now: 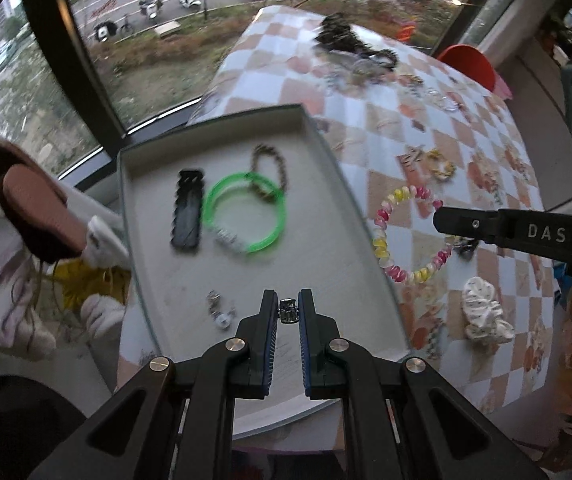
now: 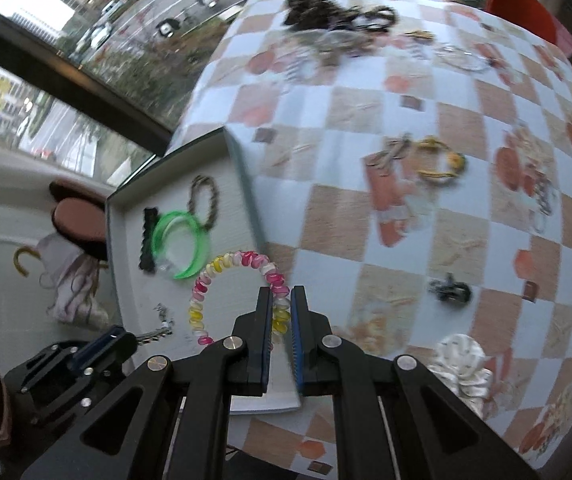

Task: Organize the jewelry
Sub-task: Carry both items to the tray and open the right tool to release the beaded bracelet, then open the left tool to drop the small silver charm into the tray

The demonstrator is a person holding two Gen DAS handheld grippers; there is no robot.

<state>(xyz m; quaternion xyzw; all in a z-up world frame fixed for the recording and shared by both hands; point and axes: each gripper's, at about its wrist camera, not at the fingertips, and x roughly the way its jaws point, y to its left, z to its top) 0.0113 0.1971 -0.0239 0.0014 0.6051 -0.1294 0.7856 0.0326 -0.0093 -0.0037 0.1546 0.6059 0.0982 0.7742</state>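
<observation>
Left wrist view shows your left gripper [image 1: 288, 309] clamped on a small silver charm [image 1: 287, 311] above the near end of the grey tray [image 1: 222, 118], where a green bangle [image 1: 244, 213], a black hair clip [image 1: 187, 213] and a braided bracelet [image 1: 268, 173] already lie. Your right gripper [image 2: 282, 307] is pinched on the pink-and-yellow spiral hair tie [image 2: 233, 292] (its loop hangs over the tray's right edge). A white scrunchie [image 2: 463, 368] rests on the checkered tablecloth [image 2: 365, 120]
</observation>
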